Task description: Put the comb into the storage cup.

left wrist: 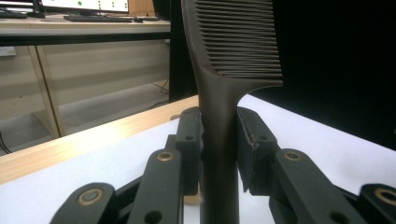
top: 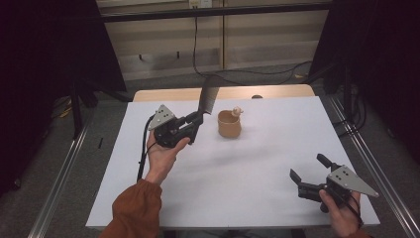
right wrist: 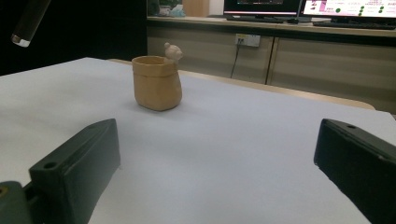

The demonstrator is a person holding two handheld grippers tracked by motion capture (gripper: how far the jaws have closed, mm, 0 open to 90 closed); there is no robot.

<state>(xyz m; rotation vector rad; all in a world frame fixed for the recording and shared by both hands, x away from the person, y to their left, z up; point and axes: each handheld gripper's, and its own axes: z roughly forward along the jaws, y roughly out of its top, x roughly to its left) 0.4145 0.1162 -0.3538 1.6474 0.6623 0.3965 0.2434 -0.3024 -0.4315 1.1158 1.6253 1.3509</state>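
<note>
A dark comb [top: 208,94] stands upright in my left gripper [top: 197,120], raised above the white table [top: 257,163] left of centre. In the left gripper view the jaws press on the comb's handle [left wrist: 219,140], teeth pointing right. A small tan cup [top: 229,124] with a little figure on its rim stands just right of the comb. My right gripper [top: 309,168] rests near the table's front right corner, open, with nothing between its jaws. From the right gripper view the cup [right wrist: 157,82] stands ahead and to the left.
A wooden strip [top: 223,92] borders the table's far edge. Cables [top: 257,72] trail over the floor behind. Metal rails [top: 64,168] run along both sides of the table.
</note>
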